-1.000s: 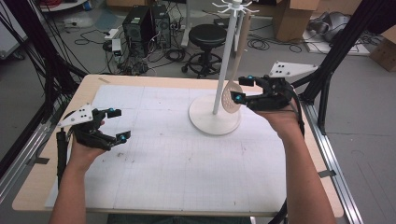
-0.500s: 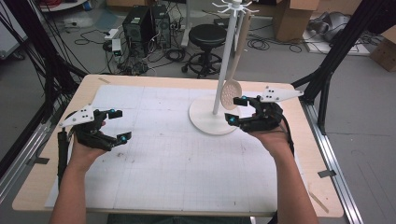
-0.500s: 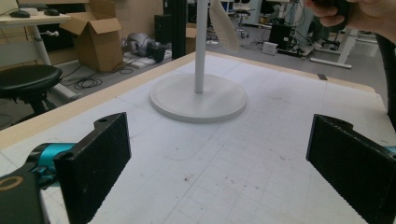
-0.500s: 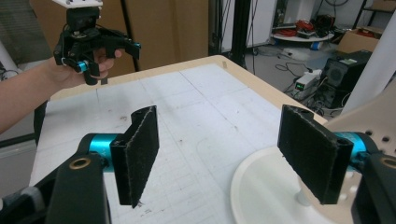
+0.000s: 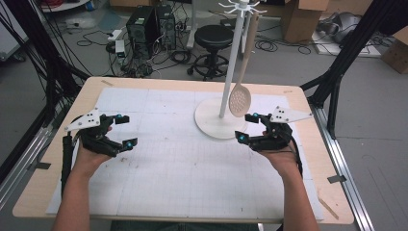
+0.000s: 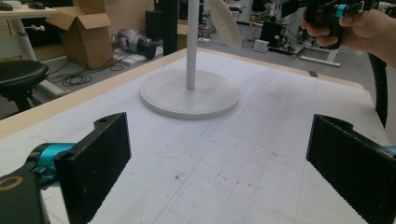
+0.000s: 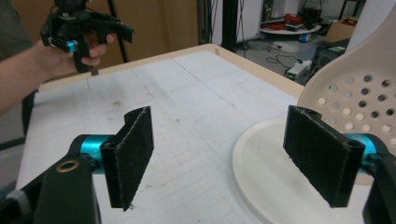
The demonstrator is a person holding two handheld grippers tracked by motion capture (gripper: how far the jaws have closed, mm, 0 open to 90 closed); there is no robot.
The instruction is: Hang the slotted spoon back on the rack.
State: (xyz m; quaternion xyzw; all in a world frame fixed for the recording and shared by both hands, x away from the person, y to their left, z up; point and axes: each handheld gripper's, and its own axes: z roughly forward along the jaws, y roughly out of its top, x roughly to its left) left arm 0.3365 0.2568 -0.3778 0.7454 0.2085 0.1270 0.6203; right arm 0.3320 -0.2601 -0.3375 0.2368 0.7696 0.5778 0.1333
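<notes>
A cream slotted spoon (image 5: 239, 101) hangs from a hook on the white stand (image 5: 232, 57), its perforated head just above the round base (image 5: 211, 126). My right gripper (image 5: 244, 126) is low over the table at the base's right edge, just below the spoon head. Its jaws have just been opening and stand open with nothing between them. In the right gripper view (image 7: 224, 154) the spoon head (image 7: 359, 98) shows close behind the right jaw. My left gripper (image 5: 122, 130) hovers open over the left of the mat, empty, well away from the stand (image 6: 190, 42).
A white gridded mat (image 5: 192, 178) covers most of the wooden table (image 5: 332, 192). Behind the table's far edge are a black stool (image 5: 214, 36), computer towers (image 5: 149, 24), cables and cardboard boxes. Black frame struts (image 5: 346, 57) flank both sides.
My right hand has come down and back from beside the spoon to low by the base's edge, with its jaws wider apart. The left hand has stayed put.
</notes>
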